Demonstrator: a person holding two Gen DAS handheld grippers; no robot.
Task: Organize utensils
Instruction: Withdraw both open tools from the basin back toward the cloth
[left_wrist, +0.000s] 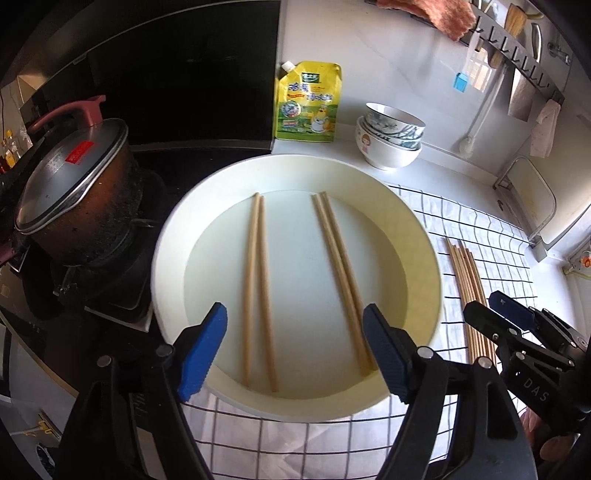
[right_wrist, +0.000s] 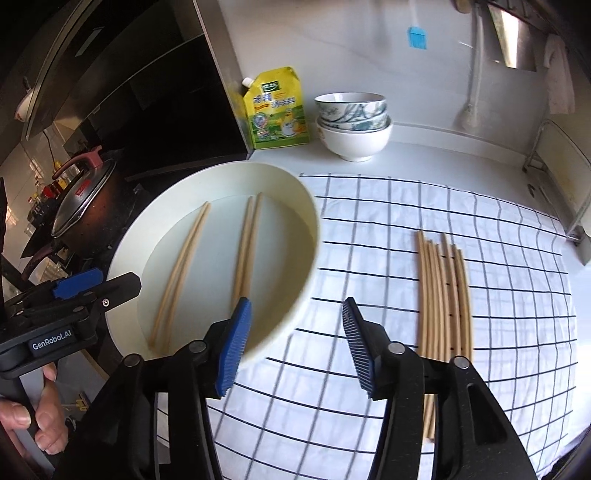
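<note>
Two pairs of chopsticks lie in the cream basin (left_wrist: 424, 236), and a bundle lies on the checked cloth (right_wrist: 369, 206) beside it.

In the basin, the left pair (left_wrist: 256, 288) and the right pair (left_wrist: 341, 277) lie apart on the flat bottom, and their near ends are partly covered by the left gripper (left_wrist: 295, 354), which hangs wide open and holds nothing. The bundle of chopsticks (right_wrist: 443, 295) lies near the right edge of the cloth; its near ends are hidden behind the right gripper (right_wrist: 293, 347), also wide open and empty above the cloth next to the basin rim. Stacked bowls (right_wrist: 352, 122) and a yellow pouch (right_wrist: 275, 110) stand at the back wall. The lidded pot (left_wrist: 70, 188) at the left is partly cut off.
</note>
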